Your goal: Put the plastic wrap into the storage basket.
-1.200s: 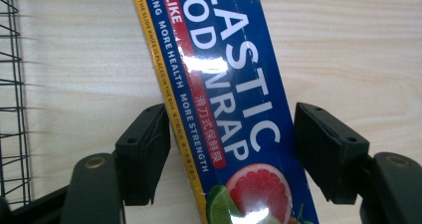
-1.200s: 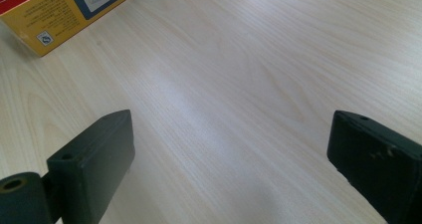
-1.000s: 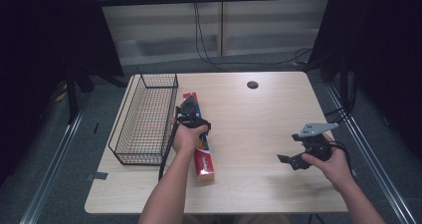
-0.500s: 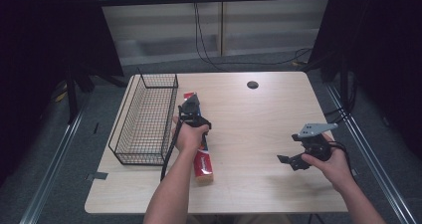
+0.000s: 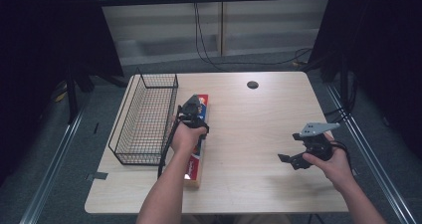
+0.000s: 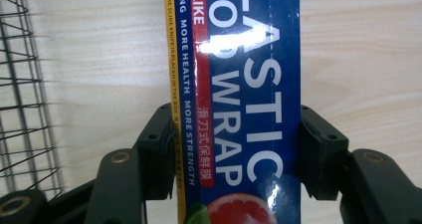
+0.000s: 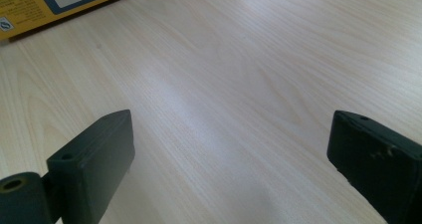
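A long plastic-wrap box (image 5: 195, 162), blue and red with a yellow side, lies lengthwise on the wooden table (image 5: 249, 129) just right of a wire basket. My left gripper (image 5: 191, 110) sits over the box's far half. In the left gripper view its jaws press on both long sides of the box (image 6: 239, 84), so the left gripper (image 6: 236, 122) is shut on it. My right gripper (image 5: 291, 160) hovers low over bare table at the right, open. The right gripper (image 7: 231, 149) has only wood grain between its jaws, with the box's yellow side (image 7: 50, 0) far off.
A black wire basket (image 5: 157, 76) stands along the table's left side, close to the box; its mesh (image 6: 25, 84) is at the left of the left gripper view. A small dark round disc (image 5: 252, 84) sits near the far edge. Cables hang behind the table.
The left hand has shifted slightly, and the near end of the box has swung a little to the left. The right gripper has not moved.
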`<state>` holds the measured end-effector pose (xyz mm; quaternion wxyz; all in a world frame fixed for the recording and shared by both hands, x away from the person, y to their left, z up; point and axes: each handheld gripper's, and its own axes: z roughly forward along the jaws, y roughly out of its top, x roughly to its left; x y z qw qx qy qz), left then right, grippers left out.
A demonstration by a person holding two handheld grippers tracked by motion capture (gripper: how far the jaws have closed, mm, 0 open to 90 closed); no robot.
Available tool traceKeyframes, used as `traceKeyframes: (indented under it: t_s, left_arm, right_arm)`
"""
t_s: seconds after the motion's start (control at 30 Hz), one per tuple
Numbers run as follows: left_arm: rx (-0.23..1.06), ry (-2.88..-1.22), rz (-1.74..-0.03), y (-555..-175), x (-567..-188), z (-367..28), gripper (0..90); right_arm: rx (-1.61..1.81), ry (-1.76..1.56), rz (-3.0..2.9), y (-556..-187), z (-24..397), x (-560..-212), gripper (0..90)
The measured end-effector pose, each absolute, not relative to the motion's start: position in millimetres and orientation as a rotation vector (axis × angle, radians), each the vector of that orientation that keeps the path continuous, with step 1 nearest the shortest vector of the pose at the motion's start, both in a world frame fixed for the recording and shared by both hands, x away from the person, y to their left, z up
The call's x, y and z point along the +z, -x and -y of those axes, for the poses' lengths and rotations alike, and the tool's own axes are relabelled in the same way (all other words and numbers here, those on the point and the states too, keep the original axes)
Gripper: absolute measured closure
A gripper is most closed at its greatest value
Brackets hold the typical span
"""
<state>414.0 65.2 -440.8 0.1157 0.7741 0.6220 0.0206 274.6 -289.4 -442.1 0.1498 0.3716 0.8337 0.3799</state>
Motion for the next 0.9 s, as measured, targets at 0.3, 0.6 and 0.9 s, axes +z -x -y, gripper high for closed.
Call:
traceKeyframes:
  t_s: [0.3,0.6,0.9]
  left_arm:
    - [-0.007,-2.280,-1.783,-412.0,-427.9,-70.1,43.4]
    - [-0.033,-2.286,-1.765,-411.6,-413.6,-75.0,43.5]
    - [-0.039,-2.279,-1.763,-411.0,-398.8,-79.7,43.4]
  right_arm:
    - [1.086,-1.056,-2.405,-273.5,288.4,-442.9,4.5]
    - [1.092,-1.058,-2.403,-273.5,289.4,-442.1,4.5]
    - [1.096,-1.060,-2.399,-273.0,289.1,-441.9,4.5]
